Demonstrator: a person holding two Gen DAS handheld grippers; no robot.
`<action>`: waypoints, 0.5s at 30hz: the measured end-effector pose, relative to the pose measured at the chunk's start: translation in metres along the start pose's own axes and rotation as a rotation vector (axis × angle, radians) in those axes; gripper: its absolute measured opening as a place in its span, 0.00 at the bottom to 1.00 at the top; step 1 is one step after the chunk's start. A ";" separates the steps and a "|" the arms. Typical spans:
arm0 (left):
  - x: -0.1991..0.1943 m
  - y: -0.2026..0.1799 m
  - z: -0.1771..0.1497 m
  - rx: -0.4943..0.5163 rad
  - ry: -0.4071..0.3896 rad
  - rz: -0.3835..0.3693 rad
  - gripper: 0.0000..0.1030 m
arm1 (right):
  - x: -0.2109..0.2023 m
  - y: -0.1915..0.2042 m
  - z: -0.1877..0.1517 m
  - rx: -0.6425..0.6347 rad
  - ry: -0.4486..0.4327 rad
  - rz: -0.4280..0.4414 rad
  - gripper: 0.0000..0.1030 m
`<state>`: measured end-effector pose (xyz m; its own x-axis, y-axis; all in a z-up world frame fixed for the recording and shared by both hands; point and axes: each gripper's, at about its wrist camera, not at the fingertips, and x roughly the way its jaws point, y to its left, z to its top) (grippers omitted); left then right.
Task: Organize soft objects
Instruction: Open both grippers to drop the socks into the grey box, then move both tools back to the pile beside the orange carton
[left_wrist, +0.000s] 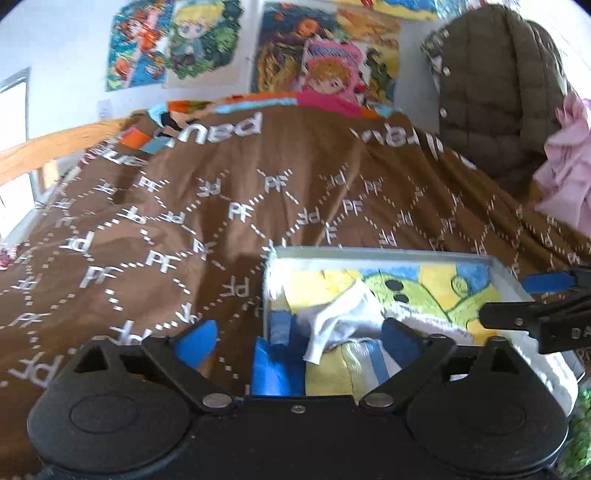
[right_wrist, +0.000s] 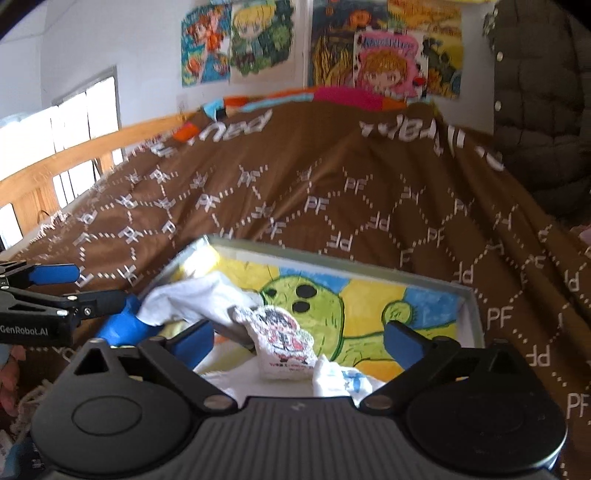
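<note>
Socks (right_wrist: 284, 343) and small cloths (left_wrist: 340, 317) are being collected in the tray (left_wrist: 376, 253) resting on the brown bedspread (left_wrist: 221, 206). Both the left gripper (left_wrist: 299, 338) and right gripper (right_wrist: 299, 343) are being held released above it, nothing grasped. A pink garment (left_wrist: 569, 166) beside the jacket (left_wrist: 495, 92) possibly remains unsorted.

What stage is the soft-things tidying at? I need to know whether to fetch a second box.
Done: several soft pieces already lie in the box, including a white cloth and a printed white sock. In hand: nothing; the left gripper and right gripper both stand open above the box. Left: a pink garment lies on the brown blanket outside it. The box has room.
</note>
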<state>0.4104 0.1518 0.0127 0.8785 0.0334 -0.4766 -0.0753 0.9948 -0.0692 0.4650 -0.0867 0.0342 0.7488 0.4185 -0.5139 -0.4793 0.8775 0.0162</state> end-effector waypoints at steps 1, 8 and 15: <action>-0.005 0.001 0.001 -0.007 -0.014 0.006 0.96 | -0.006 0.001 0.001 -0.001 -0.016 -0.001 1.00; -0.043 0.002 0.003 -0.030 -0.069 0.036 0.99 | -0.043 0.009 0.002 0.006 -0.094 -0.002 1.00; -0.080 -0.008 0.001 -0.005 -0.123 0.040 0.99 | -0.080 0.010 -0.020 0.076 -0.154 -0.009 1.00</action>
<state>0.3408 0.1411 0.0524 0.9258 0.0845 -0.3683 -0.1132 0.9919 -0.0571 0.3908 -0.1159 0.0590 0.8172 0.4359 -0.3771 -0.4404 0.8943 0.0795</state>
